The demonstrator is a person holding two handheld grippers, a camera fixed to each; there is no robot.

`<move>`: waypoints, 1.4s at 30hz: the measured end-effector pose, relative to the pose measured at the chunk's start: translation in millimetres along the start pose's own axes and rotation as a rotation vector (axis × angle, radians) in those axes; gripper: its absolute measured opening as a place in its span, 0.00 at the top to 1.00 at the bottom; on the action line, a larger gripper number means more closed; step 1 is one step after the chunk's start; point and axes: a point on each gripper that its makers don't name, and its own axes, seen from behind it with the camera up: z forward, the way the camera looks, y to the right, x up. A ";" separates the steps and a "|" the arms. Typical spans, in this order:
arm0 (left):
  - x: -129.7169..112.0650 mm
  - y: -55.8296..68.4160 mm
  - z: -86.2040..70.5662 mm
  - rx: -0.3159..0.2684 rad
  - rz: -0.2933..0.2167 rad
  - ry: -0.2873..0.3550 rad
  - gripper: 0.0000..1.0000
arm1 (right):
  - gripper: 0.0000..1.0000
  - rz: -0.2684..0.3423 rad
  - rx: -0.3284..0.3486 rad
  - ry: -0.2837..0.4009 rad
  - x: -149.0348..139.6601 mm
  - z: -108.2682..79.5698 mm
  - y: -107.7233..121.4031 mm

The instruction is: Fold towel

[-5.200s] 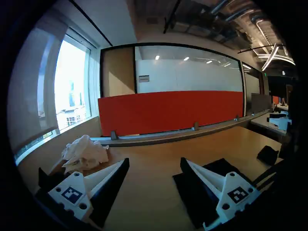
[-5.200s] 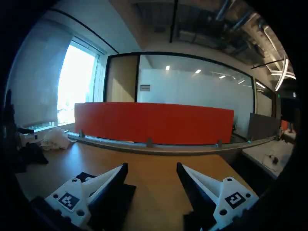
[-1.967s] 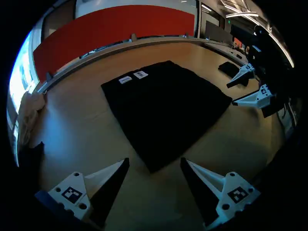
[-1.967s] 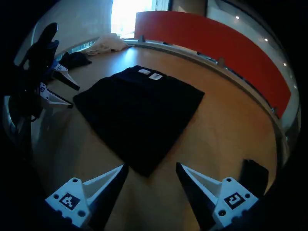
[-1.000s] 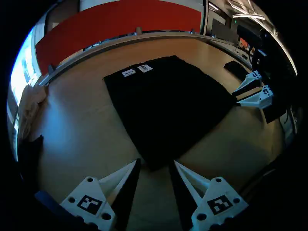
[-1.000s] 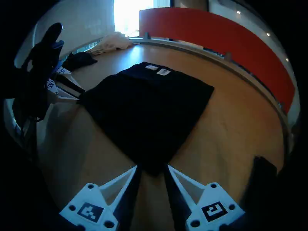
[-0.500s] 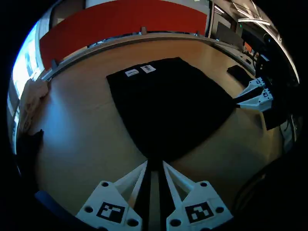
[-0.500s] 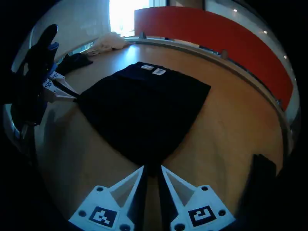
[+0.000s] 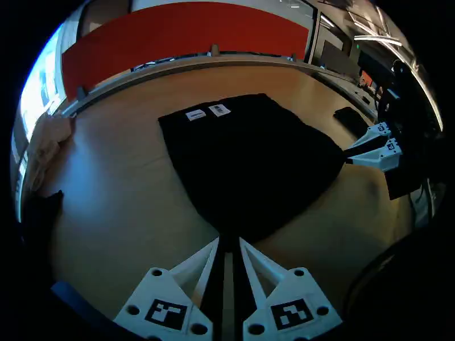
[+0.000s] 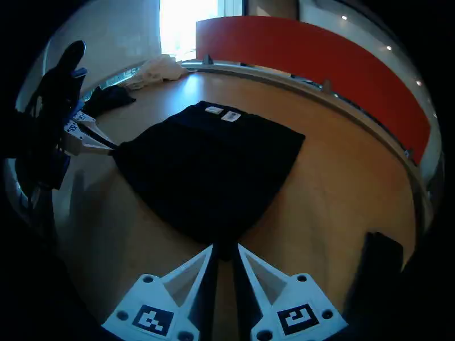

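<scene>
On the table, the towel lies flat, stretching away from you, and the fingers of your left gripper and right gripper each pinch one near corner.

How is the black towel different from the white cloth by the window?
The towel is black; the cloth is whitish. The towel lies spread out mid-table; the cloth sits crumpled in a heap near the window. The left gripper and right gripper each pinch a towel corner; nothing touches the cloth. Both rest on the wooden table.
</scene>
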 end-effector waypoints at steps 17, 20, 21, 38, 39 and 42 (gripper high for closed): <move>-4.4 4.7 1.3 0.013 0.047 -0.018 0.95 | 0.84 -0.014 0.002 0.013 6.9 -2.9 -1.2; -6.5 7.3 2.6 0.004 0.047 -0.030 0.95 | 0.84 -0.014 0.000 0.013 7.0 -3.5 -0.7; -6.8 7.1 2.8 0.004 0.043 -0.032 0.95 | 0.84 -0.013 0.000 0.014 7.2 -3.7 -0.6; 10.8 3.2 -16.5 0.019 0.002 -0.012 0.96 | 0.84 -0.019 0.007 0.041 23.7 -21.3 -2.2; 13.3 3.3 -18.9 0.017 -0.004 -0.009 0.96 | 0.84 -0.020 0.007 0.046 27.0 -24.0 -2.6; 20.2 3.6 -26.0 0.014 -0.017 -0.001 0.96 | 0.84 -0.022 0.009 0.061 36.6 -32.0 -3.4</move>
